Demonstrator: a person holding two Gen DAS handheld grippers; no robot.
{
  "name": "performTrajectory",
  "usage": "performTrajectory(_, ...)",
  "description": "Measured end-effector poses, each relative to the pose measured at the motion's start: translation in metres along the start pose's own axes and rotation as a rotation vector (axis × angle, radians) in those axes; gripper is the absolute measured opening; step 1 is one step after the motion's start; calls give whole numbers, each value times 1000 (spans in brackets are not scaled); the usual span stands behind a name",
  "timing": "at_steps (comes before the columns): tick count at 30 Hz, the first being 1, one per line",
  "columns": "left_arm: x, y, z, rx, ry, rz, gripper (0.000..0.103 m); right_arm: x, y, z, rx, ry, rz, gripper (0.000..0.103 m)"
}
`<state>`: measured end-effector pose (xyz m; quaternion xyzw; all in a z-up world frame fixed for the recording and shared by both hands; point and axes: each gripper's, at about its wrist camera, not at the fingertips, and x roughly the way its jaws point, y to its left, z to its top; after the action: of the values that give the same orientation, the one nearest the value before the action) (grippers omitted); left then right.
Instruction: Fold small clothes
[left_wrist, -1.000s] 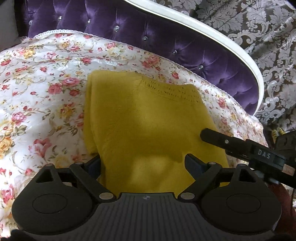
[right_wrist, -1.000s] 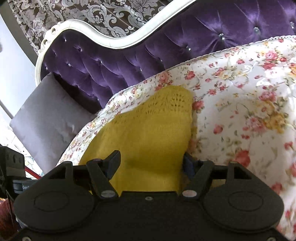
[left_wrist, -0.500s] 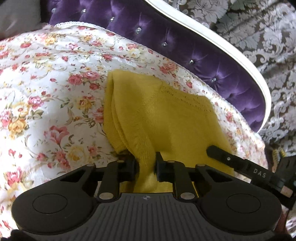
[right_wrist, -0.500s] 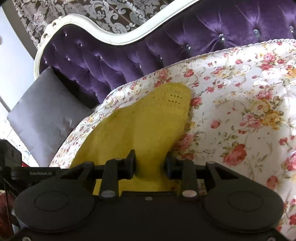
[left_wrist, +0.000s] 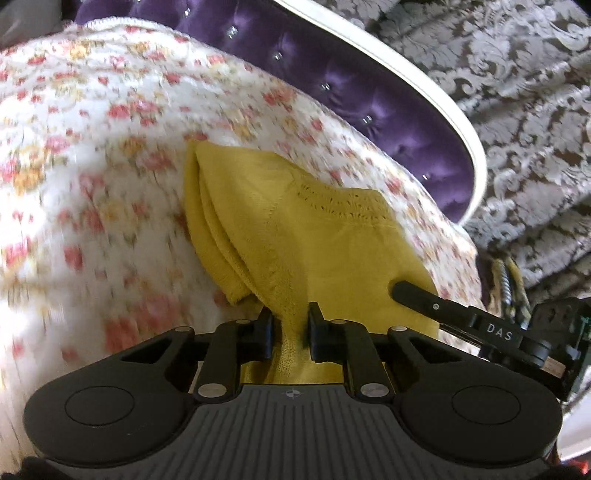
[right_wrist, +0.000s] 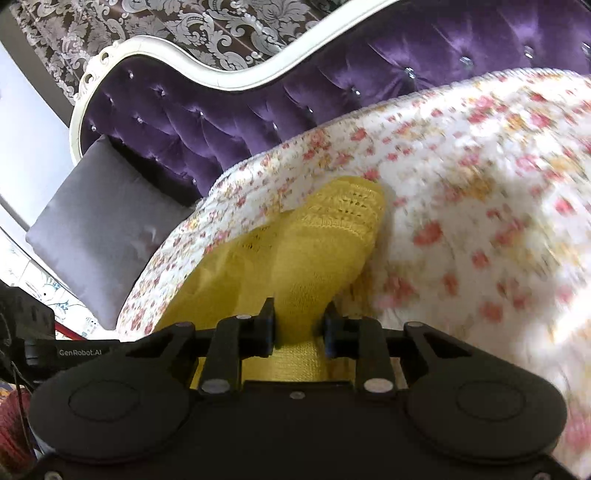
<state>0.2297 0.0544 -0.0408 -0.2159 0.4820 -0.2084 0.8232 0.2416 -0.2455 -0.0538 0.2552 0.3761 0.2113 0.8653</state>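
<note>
Facing grey cushion, right view only

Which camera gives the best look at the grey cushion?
The right wrist view: the grey cushion leans against the purple headboard, fully visible. The left wrist view shows at most a grey sliver at its top-left corner.

Both wrist cameras look steeply down, close over the yellow knit garment on the floral bedspread.
</note>
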Motion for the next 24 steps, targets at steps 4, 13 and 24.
performTrajectory(4,-15,-10,-26,8,26,-34,16,-29,4,-20,18,15,2,36)
performTrajectory(13,-45,-19,-75,70,59,-15,16,-75,9,-65,17,51,-50,41)
performTrajectory(24,-50,-49,-78,321,-137,217,18,-90,19,-54,-128,-129,-193,52)
